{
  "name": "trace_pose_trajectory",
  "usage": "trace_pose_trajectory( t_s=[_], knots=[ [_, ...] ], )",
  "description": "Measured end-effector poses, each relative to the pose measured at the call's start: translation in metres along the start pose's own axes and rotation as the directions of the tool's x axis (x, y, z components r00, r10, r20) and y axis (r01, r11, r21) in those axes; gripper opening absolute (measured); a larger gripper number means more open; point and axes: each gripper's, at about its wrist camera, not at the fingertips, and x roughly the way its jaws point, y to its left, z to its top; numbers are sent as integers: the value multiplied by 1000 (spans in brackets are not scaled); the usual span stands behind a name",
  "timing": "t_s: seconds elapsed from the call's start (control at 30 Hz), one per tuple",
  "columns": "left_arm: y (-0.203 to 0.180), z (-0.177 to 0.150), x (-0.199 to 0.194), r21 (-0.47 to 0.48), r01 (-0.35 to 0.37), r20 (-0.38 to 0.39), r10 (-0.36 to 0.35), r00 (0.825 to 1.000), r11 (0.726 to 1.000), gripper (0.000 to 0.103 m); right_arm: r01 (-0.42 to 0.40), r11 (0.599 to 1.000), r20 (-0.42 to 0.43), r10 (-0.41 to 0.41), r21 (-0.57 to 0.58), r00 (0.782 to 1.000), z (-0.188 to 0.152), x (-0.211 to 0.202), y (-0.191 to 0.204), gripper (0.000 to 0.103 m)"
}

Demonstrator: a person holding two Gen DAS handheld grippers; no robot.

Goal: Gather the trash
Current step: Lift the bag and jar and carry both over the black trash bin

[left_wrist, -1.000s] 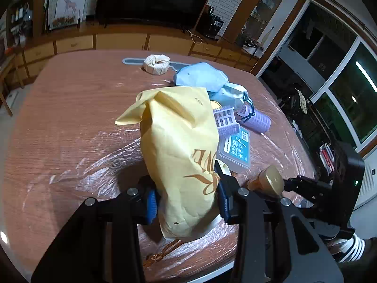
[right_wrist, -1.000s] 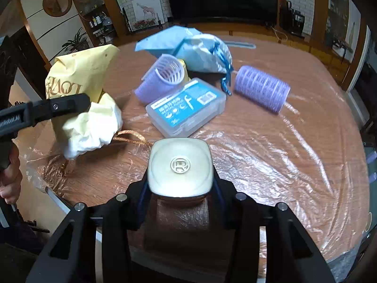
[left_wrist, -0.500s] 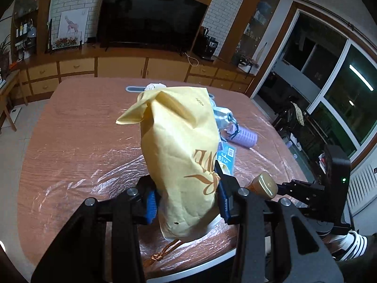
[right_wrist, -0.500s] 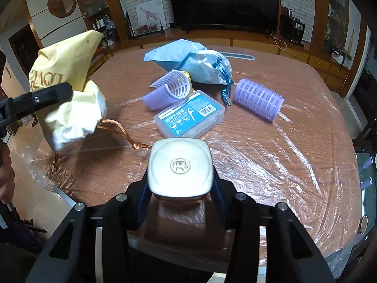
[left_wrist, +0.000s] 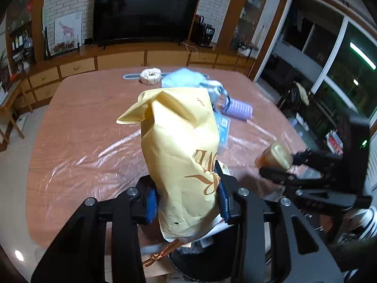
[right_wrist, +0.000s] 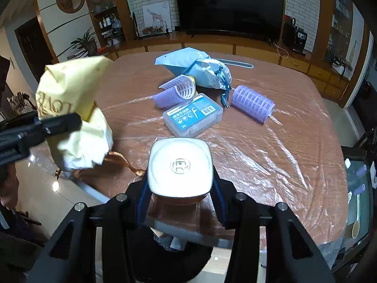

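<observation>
Hand-held gripper (left_wrist: 187, 202) (clamping bag (left_wrist: 181, 146)), film-covered table (left_wrist: 89, 127)

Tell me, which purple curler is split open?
The purple curler touching the blue floss box: its white mesh inside shows. The other curler is a closed roll.

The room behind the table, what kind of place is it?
Most likely a home living or dining room: a large television over wooden drawers, a framed giraffe picture, and a plastic-covered dining table.

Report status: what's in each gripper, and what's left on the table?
Left gripper shut on yellow paper bag. Right gripper shut on gold-capped bottle. Floss box, curlers, blue pouch remain. Nothing blocking.
</observation>
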Motion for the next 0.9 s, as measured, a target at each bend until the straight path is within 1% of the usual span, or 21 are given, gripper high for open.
trace_pose_trajectory(
  t_s=[0.23, 0.47, 0.57, 0.77, 0.9],
  knots=[
    [-19, -16, 2, 66, -19, -45, 22, 999, 998, 42, 13, 1000, -11, -14, -18, 1000, -12, -11, 3, 45],
    [-29, -29, -1, 105, -10, -76, 19, 997, 994, 42, 16, 1000, -30, -16, -2, 999, -23, -14, 3, 45],
    [-32, -34, -5, 126, 6, -89, 5, 996, 992, 42, 14, 1000, -39, -14, -3, 999, -27, -16, 3, 45],
    [-37, -47, -15, 186, 72, -114, -51, 992, 980, 42, 2, 1000, -55, -3, -10, 998, -38, -22, 8, 45],
    [-42, -57, -20, 207, 112, -139, -85, 987, 972, 42, -9, 1000, -67, 8, -13, 998, -46, -26, 12, 45]
  ],
)
